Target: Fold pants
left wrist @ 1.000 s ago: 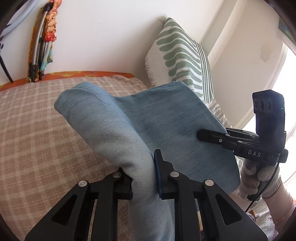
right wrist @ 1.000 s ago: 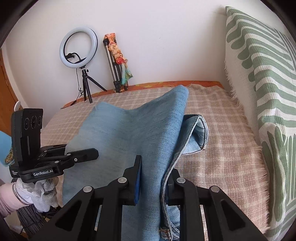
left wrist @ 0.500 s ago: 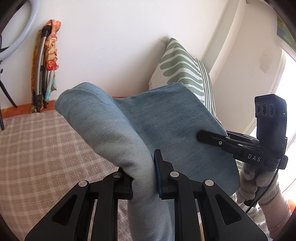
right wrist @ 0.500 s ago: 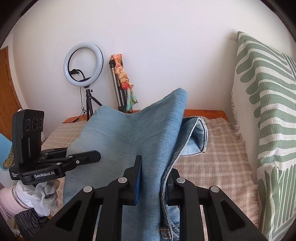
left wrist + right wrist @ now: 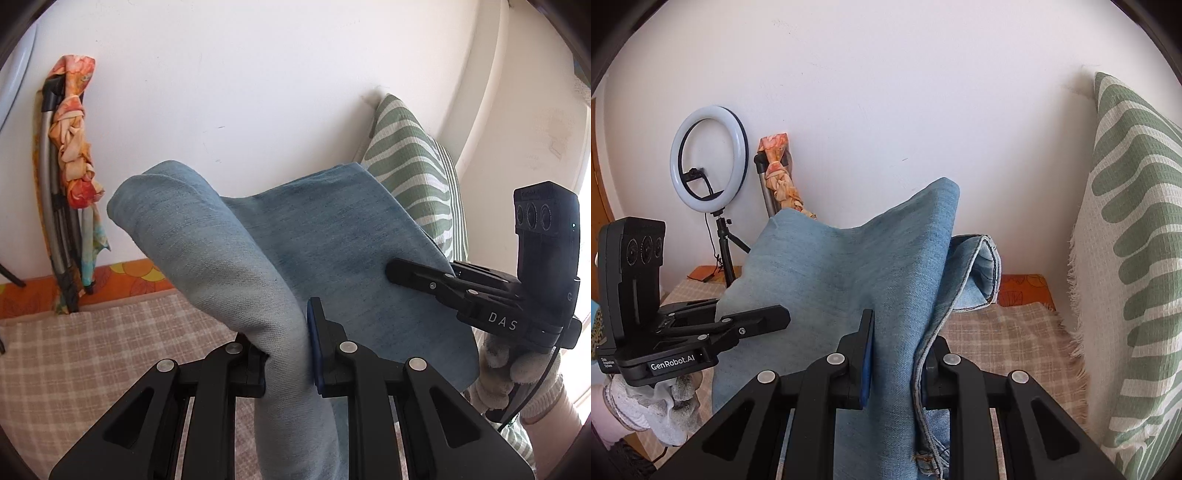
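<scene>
Light blue denim pants (image 5: 314, 243) hang stretched between both grippers, lifted above the checked bed. My left gripper (image 5: 286, 354) is shut on one bunched edge of the pants. My right gripper (image 5: 895, 354) is shut on the other edge, where a seamed hem (image 5: 982, 269) curls over. Each gripper shows in the other's view: the right one (image 5: 476, 291) at the right of the left wrist view, the left one (image 5: 713, 328) at the left of the right wrist view. The pants' lower part is hidden below the fingers.
A beige checked bed cover (image 5: 92, 350) lies below. A green-striped pillow (image 5: 1137, 258) leans at the right against the white wall. A ring light on a tripod (image 5: 709, 173) and a folded stand wrapped in orange cloth (image 5: 70, 177) stand by the wall.
Both grippers have risen and tilted upward with the pants held; the bed has dropped low in both views and more wall shows.
</scene>
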The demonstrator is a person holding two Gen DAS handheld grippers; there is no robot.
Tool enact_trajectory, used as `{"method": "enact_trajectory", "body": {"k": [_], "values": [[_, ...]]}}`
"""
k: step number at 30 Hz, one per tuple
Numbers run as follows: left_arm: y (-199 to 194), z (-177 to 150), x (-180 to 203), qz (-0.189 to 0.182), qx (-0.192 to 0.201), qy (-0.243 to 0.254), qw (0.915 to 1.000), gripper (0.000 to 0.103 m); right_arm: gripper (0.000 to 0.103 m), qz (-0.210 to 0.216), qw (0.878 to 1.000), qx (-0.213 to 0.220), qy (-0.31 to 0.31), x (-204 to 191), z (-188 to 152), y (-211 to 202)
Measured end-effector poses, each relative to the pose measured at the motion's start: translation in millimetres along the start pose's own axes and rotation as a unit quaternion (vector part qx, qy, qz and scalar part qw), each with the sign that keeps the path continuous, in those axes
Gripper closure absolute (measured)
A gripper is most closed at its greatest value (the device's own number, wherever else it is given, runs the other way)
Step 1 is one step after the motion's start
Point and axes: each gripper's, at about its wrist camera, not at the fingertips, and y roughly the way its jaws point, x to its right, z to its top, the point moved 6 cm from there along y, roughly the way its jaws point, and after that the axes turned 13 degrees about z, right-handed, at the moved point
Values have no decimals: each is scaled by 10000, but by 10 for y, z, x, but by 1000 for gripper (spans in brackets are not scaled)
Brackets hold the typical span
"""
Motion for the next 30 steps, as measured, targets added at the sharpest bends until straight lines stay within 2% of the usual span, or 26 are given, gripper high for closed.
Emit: {"method": "enact_trajectory", "body": {"k": [6, 13, 16, 18, 20, 22, 25, 26, 28, 30], "values": [[578, 137, -134, 117, -55, 40, 9999, 87, 85, -76, 9998, -159, 35, 415, 109, 545], [1163, 59, -283, 270, -337, -38, 9991, 87, 86, -196, 9986, -464, 137, 781, -1, 1105], [1328, -53, -366, 471, -505, 48, 9976, 87, 85, -520, 9962, -698, 94, 940, -106, 1281], [1391, -105, -466, 739, -576, 109, 9955, 82, 70, -970, 9924, -746, 104, 1070, -153, 1310], [1425, -148, -583, 943, -718, 48, 9929, 80, 65, -1272, 9888, -754, 197, 1175, -171, 1279], [1431, -185, -682, 1038, -814, -37, 9913, 78, 65, -1313, 9887, -672, 274, 1212, -170, 1204], [1361, -234, -714, 1233, -816, 77, 9890, 71, 53, -1336, 9889, -561, 336, 1196, -154, 1071], [1336, -239, -717, 1308, -821, 129, 9879, 66, 51, -1321, 9892, -535, 337, 1177, -151, 1018], [1251, -228, -765, 1415, -762, 150, 9869, 65, 50, -1339, 9892, -510, 318, 1120, -147, 935], [1144, -177, -819, 1594, -627, 161, 9851, 50, 49, -1331, 9894, -502, 302, 1063, -132, 850]]}}
